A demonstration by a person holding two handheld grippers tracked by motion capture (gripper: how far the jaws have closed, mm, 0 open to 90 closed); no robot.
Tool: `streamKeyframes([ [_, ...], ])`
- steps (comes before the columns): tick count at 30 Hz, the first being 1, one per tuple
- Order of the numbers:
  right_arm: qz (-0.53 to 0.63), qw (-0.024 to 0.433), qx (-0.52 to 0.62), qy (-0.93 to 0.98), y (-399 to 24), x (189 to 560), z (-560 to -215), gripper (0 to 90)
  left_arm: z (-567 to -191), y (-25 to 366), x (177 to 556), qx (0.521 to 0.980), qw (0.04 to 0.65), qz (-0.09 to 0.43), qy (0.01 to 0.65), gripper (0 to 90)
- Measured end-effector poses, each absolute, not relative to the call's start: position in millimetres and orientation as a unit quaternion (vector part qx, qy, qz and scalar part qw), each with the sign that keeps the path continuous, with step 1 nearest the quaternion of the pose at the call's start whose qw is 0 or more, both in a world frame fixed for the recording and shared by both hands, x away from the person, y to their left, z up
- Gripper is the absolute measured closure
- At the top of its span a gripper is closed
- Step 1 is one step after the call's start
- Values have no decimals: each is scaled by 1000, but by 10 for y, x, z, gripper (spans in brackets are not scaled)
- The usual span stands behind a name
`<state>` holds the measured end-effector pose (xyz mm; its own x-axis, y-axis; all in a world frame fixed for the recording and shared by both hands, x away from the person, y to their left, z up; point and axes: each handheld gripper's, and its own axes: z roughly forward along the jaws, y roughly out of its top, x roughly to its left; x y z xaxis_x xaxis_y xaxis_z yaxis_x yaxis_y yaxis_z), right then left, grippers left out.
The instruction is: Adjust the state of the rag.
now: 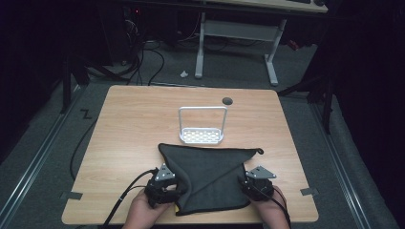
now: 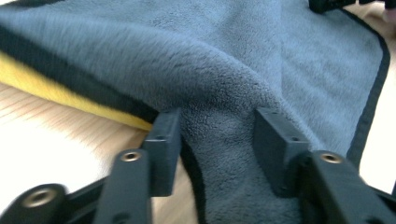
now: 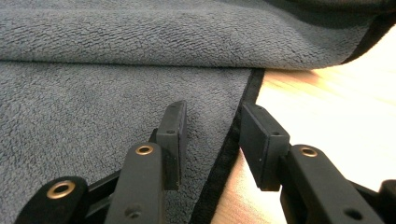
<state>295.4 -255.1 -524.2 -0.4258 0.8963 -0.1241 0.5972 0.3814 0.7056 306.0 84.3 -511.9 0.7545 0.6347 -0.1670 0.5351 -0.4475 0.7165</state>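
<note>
Dark room, grey carpet, cables on the floor behind; a light wood surface (image 1: 124,129) carries the work. A dark grey cloth (image 1: 210,174) lies folded over on the near half of it, between my two tongs, and a yellow underside shows at its near left edge.

Left tongs (image 1: 165,188): at the cloth's left edge. In the left gripper view a raised fold of the cloth (image 2: 224,140) stands between the jaws. The jaws are spread; the pads sit close beside the fold, and I see no pinch in the pile. Reading: open, cloth between them, not gripped. The yellow strip (image 2: 51,88) lies to the left of the jaws, on the wood.

Right tongs (image 1: 255,183): at the cloth's right edge. In the right gripper view the cloth's black hem (image 3: 231,144) runs up between the two jaws; one jaw stands over grey pile, the other over bare wood. The jaws are apart, a clear gap on each side of the hem, nothing clamped. A thicker folded layer of cloth lies across just ahead of the tips.

Container: a white wire rack (image 1: 202,125) with a perforated base and an upright hoop frame stands beyond the cloth, ahead of both tongs. Nothing lies in it.

Hands: both come in from the near edge, the left hand (image 1: 143,212) and right hand (image 1: 272,210) each wrapped around its tongs, low to the surface, with the jaws pointing inward and forward at the cloth.
</note>
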Motion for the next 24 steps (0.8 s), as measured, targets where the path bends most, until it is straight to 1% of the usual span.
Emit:
streamKeyframes([
  [1, 294, 253, 473, 791, -2551, 2952, -5241, 627, -5116, 881, 3027, 848, 396, 70, 345, 463],
  [2, 295, 254, 472, 791, -2550, 2951, -5243, 627, -5114, 918, 3005, 847, 394, 70, 350, 431],
  [4, 295, 254, 471, 791, -2551, 2952, -5242, 627, -5120, 965, 2951, 842, 398, 64, 357, 413],
  [7, 294, 253, 473, 791, -2548, 2956, -5241, 627, -5183, 937, 2874, 851, 387, 63, 349, 416],
  [10, 293, 255, 474, 791, -2542, 2954, -5242, 629, -5253, 867, 2812, 859, 389, 61, 328, 493],
  [11, 294, 255, 475, 790, -2542, 2951, -5243, 628, -5256, 839, 2790, 860, 390, 60, 324, 600],
  [12, 294, 255, 475, 789, -2542, 2950, -5244, 628, -5256, 839, 2790, 860, 390, 60, 324, 637],
  [13, 294, 255, 475, 789, -2542, 2950, -5244, 628, -5256, 835, 2789, 860, 391, 56, 323, 637],
  [14, 295, 255, 474, 790, -2545, 2952, -5245, 628, -5255, 836, 2789, 859, 392, 51, 327, 688],
  [16, 294, 254, 476, 789, -2545, 2952, -5244, 628, -5254, 861, 2795, 855, 395, 43, 333, 729],
  [21, 289, 257, 475, 791, -2543, 2954, -5237, 645, -5181, 996, 2773, 852, 394, 56, 339, 757],
  [23, 286, 258, 476, 791, -2550, 2954, -5233, 674, -5145, 1175, 2738, 846, 394, 68, 353, 803],
  [24, 286, 258, 476, 791, -2550, 2954, -5233, 674, -5145, 1175, 2738, 846, 394, 68, 353, 824],
])
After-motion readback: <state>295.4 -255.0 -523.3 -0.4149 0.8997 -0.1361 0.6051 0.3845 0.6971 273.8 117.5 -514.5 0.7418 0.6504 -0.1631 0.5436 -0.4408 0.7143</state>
